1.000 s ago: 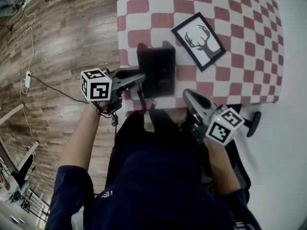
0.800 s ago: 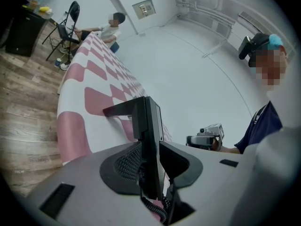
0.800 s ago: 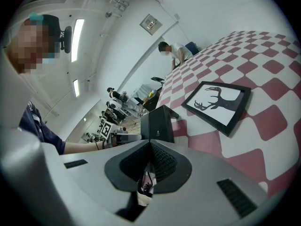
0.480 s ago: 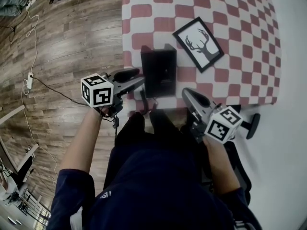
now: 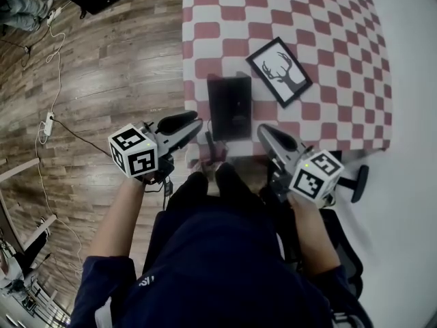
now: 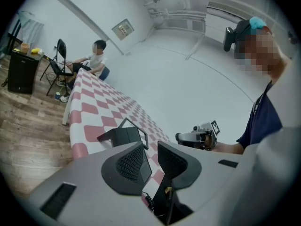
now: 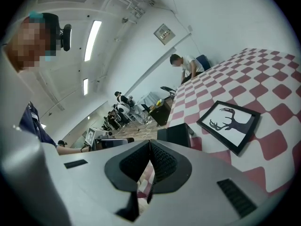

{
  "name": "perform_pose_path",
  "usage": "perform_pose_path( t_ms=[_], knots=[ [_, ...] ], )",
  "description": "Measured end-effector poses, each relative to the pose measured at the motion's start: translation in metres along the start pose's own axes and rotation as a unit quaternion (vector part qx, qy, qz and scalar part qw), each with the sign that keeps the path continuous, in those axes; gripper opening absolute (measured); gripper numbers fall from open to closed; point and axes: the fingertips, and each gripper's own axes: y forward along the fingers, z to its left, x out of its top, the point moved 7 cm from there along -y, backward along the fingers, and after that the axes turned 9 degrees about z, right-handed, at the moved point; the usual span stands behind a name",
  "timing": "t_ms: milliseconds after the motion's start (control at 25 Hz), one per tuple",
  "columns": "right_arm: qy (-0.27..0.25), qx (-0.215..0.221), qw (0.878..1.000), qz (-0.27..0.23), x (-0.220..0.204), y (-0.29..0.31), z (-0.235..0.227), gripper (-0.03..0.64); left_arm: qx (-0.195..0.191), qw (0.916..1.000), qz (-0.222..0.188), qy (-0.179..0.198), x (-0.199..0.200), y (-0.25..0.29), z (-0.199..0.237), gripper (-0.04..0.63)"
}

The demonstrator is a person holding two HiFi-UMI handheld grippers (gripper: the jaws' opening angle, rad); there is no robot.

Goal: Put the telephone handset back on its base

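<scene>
**Both hand-held grippers empty and off the desk edge; telephone sits alone**

Head view: the black telephone (image 5: 230,106) stands near the front edge of the checked desk (image 5: 328,19), with the antler picture frame (image 5: 278,70) just beside it on your right; its cord (image 5: 208,142) trails off the near edge toward you; your left hand-held gripper (image 5: 191,125) and right hand-held gripper (image 5: 268,137) flank it from the front, neither touching it; you cannot separate handset from base in this dark block, but since neither tool carries a handset, I judge that it lies on the base.

Left gripper view: the jaws of the left hand-held gripper (image 6: 150,147) stand moderately apart and are closing on nothing; through the gap you see only cloth and the coiled cord (image 6: 149,201); the telephone (image 6: 120,135) lies beyond the tips, clear of them, which suits a let-go rather than a reach.

Right gripper view: the right hand-held gripper (image 7: 149,157) has its pads together at the tips, carrying nothing; it looks idle, kept aside so the telephone (image 7: 175,134) and frame (image 7: 229,124) stay undisturbed.
</scene>
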Motion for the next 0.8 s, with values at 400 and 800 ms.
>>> perform_pose_path(
  t_ms=[400, 800],
  knots=[
    [-0.041, 0.004, 0.999, -0.033, 0.007, -0.011, 0.043, 0.017, -0.016, 0.9980, -0.024, 0.057, 0.008, -0.031, -0.055, 0.058],
    [-0.080, 0.012, 0.995, -0.058, 0.002, -0.017, 0.086, 0.015, -0.029, 0.9954, -0.042, 0.081, 0.005, -0.060, -0.087, 0.049]
  ],
)
